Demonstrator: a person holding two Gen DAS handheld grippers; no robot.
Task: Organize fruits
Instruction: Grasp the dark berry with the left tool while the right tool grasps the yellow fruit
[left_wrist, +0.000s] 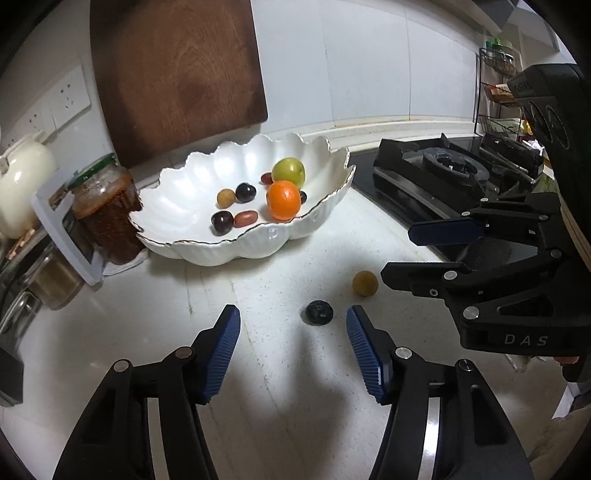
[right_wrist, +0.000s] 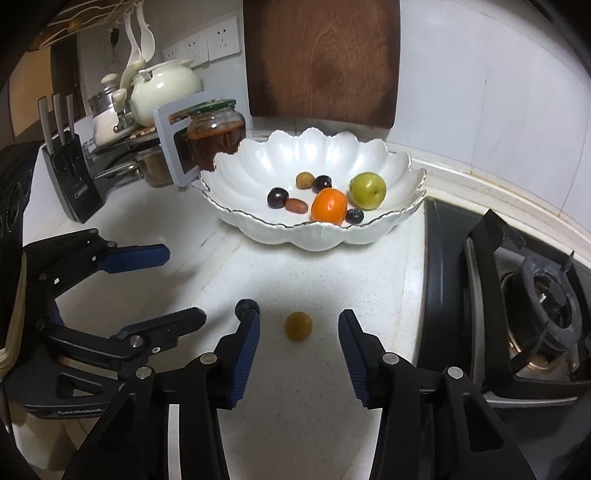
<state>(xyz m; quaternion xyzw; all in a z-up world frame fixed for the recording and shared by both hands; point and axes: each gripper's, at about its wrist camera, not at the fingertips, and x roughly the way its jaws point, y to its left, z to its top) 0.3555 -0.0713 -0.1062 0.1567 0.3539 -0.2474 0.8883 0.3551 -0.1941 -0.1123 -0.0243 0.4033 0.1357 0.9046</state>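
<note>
A white scalloped bowl on the counter holds an orange, a green fruit and several small dark and brown fruits. Two fruits lie loose on the counter: a dark blueberry and a yellow-brown round fruit. My left gripper is open and empty, the blueberry just ahead between its tips. My right gripper is open and empty, with the yellow-brown fruit between its fingers. Each gripper shows in the other's view, the right one and the left one.
A gas stove lies to the right. A jar of red sauce, a knife block and a white teapot stand left of the bowl. A wooden board leans on the wall.
</note>
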